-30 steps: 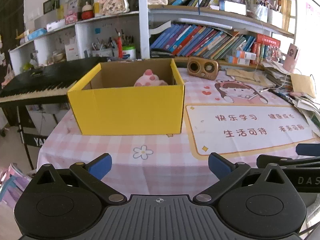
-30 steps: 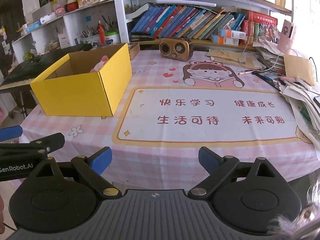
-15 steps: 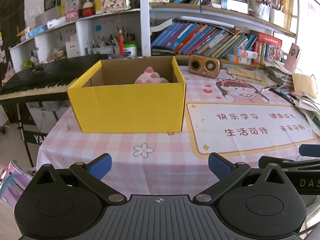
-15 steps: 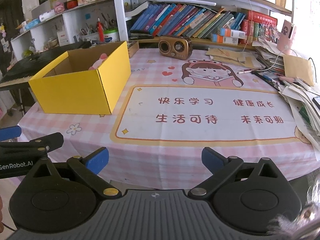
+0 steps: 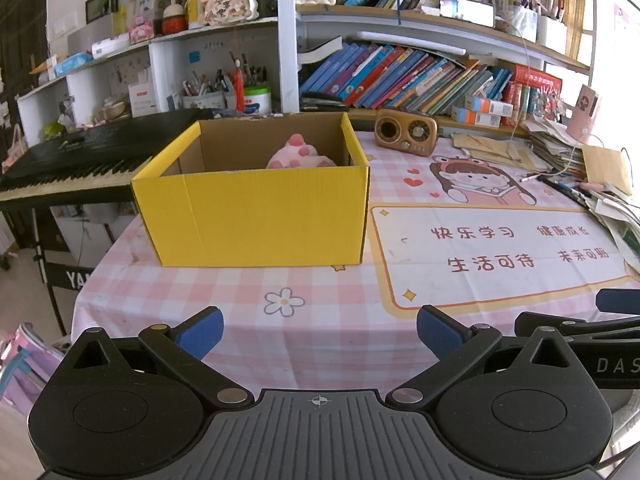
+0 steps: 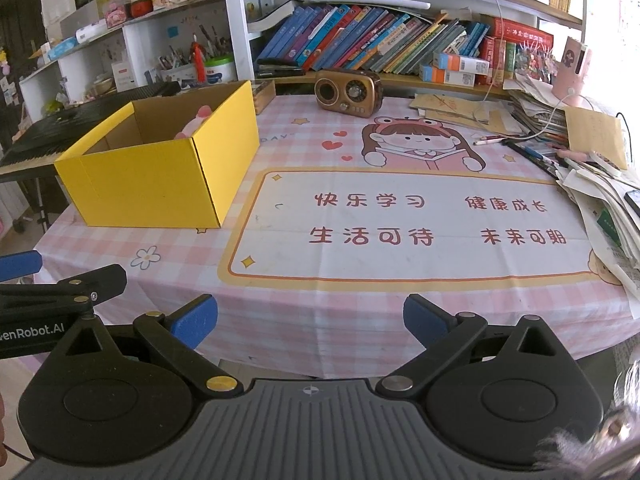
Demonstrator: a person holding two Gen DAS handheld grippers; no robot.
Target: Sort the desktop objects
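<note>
A yellow cardboard box stands open-topped on the pink checked tablecloth, at its left part. Inside it lies a pink plush toy, only its top showing. My left gripper hovers open above the table's near edge, in front of the box, with nothing between its blue pads. My right gripper is open and empty too, near the front edge and facing the printed mat. Each gripper's fingers show at the side of the other's view.
A brown retro radio stands at the back of the table. Piles of papers and pens crowd the right edge. Bookshelves rise behind, and a black keyboard piano stands left of the table.
Both grippers have drawn slightly back and up from the table; the box looks a little farther off. Their jaws stay open and empty.
</note>
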